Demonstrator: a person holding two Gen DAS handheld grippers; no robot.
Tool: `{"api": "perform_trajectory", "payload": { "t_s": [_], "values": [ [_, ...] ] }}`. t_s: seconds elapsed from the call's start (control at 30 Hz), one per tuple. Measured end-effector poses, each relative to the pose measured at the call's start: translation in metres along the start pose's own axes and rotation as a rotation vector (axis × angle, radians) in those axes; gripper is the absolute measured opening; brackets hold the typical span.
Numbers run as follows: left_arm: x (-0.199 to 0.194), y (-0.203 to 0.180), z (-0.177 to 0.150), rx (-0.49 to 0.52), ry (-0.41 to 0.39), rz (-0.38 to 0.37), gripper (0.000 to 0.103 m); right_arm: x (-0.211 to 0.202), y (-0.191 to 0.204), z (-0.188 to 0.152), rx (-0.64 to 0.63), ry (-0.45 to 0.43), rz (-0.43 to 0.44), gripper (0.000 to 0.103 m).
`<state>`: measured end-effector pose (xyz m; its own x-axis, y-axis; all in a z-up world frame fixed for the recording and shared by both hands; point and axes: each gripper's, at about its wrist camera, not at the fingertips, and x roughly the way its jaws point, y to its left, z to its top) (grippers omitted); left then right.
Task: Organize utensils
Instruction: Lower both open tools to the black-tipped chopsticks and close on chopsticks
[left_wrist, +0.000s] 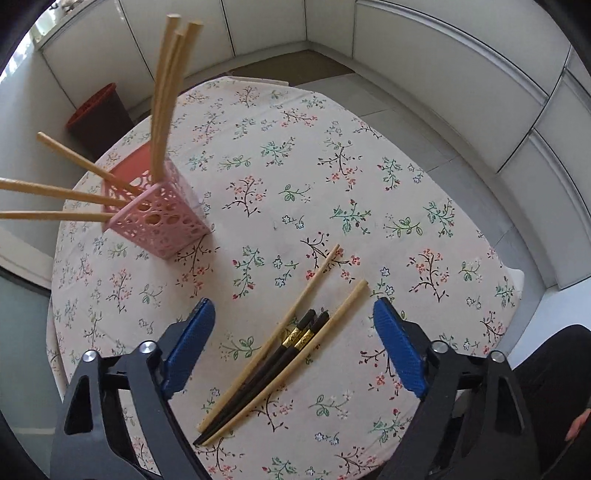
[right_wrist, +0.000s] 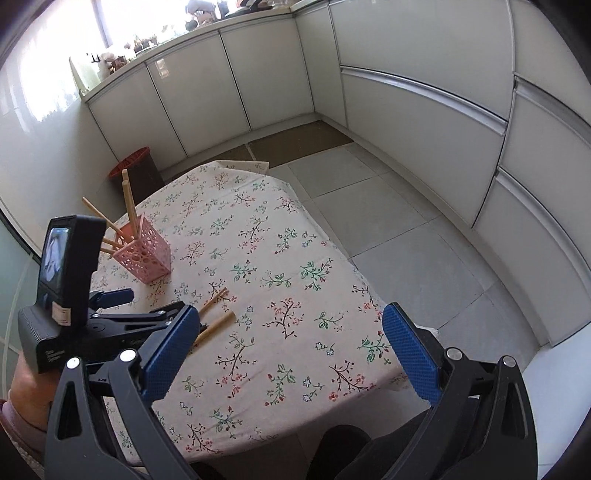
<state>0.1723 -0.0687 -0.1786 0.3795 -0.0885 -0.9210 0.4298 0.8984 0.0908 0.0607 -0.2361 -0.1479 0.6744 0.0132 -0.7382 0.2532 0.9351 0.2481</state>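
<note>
A pink perforated holder (left_wrist: 162, 221) (right_wrist: 144, 254) stands at the table's left side with several light wooden chopsticks (left_wrist: 166, 103) leaning out of it. On the cloth lie two light wooden chopsticks (left_wrist: 317, 273) and two black chopsticks (left_wrist: 280, 354) with gold bands, bunched together. My left gripper (left_wrist: 293, 308) hangs over this bunch, pointing steeply down, jaws wide apart, the sticks lying between the pads untouched. My right gripper (right_wrist: 291, 314) is open above the table's near right part, with nothing between its fingers. In the right wrist view only the light sticks' ends (right_wrist: 218, 321) show.
The table (left_wrist: 332, 166) has a floral cloth; its right edge drops to grey floor tiles (right_wrist: 388, 221). A dark bin with a red rim (left_wrist: 98, 114) (right_wrist: 138, 166) stands behind the holder. White cabinets line the walls. A person's dark-clothed leg (left_wrist: 554, 369) is at the near edge.
</note>
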Motion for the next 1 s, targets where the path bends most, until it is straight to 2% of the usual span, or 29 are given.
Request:
{"api": "perform_trajectory", "payload": {
  "t_s": [0.07,0.33,0.5,0.6,0.63,0.7,0.77,0.83,0.87,1.0],
  "values": [
    [0.015,0.001,0.008,-0.004,0.027,-0.004,0.068,0.006,-0.002,0.000,0.004,0.013,-0.001,0.096],
    [0.049,0.003,0.024,0.010,0.103,-0.016,0.065,0.032,-0.013,-0.002,0.062,0.091,-0.006,0.096],
    [0.068,0.000,0.026,0.031,0.148,-0.029,0.051,0.042,-0.012,-0.003,0.060,0.105,-0.012,0.096],
    [0.081,-0.002,0.022,0.044,0.182,-0.037,0.050,0.047,-0.009,-0.003,0.049,0.115,-0.016,0.096],
    [0.087,-0.001,0.019,0.046,0.200,-0.037,0.045,0.049,-0.009,-0.003,0.048,0.117,-0.018,0.096],
    [0.091,0.003,0.016,0.035,0.191,-0.057,0.044,0.052,-0.009,-0.003,0.052,0.126,-0.019,0.096],
    [0.091,0.008,0.016,0.022,0.184,-0.081,0.039,0.055,-0.008,-0.004,0.054,0.132,-0.023,0.096],
    [0.089,0.012,0.016,0.021,0.172,-0.089,0.017,0.057,-0.007,-0.004,0.049,0.135,-0.023,0.096],
    [0.089,0.015,0.017,0.019,0.170,-0.093,0.012,0.058,-0.005,-0.004,0.048,0.137,-0.023,0.096],
    [0.088,0.027,0.013,0.001,0.137,-0.089,0.011,0.062,0.000,-0.005,0.036,0.152,-0.026,0.096]
  ]
}}
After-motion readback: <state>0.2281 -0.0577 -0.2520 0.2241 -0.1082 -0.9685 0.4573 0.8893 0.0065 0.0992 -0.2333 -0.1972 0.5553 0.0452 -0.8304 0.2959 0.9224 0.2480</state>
